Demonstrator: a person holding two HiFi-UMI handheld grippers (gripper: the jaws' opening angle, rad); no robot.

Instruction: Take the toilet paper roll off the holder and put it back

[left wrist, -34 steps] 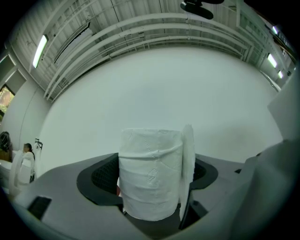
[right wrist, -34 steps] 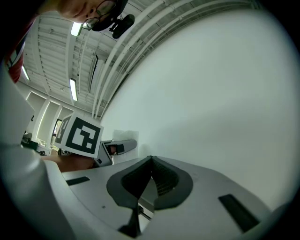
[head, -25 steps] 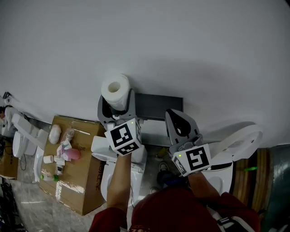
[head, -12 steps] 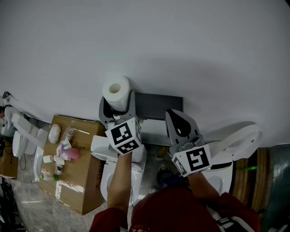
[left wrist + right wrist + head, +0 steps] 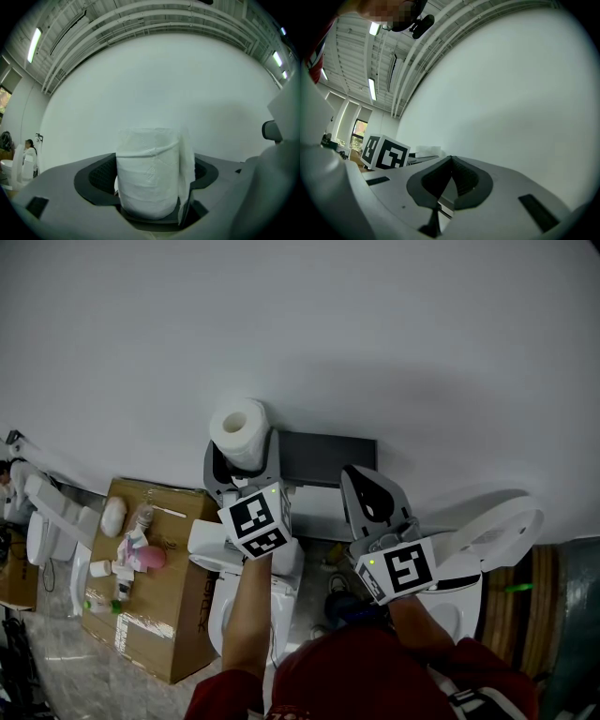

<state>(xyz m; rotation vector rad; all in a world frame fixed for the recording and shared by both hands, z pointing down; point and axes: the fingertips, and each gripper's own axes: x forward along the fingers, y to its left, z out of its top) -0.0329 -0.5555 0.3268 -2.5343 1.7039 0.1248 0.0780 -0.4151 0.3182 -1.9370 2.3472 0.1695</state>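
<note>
A white toilet paper roll stands on end between the jaws of my left gripper, which is shut on it and holds it up near the pale wall. In the left gripper view the roll fills the gap between the grey jaws, and a loose sheet hangs down its right side. A dark grey rectangular holder sits on the wall just right of the roll. My right gripper hangs below the holder's right end. Its jaws are shut with nothing between them, as the right gripper view also shows.
A white toilet with its lid raised stands at the right. A second toilet is below my left arm. At the left, a cardboard box carries several small items. More white fixtures lie at the far left.
</note>
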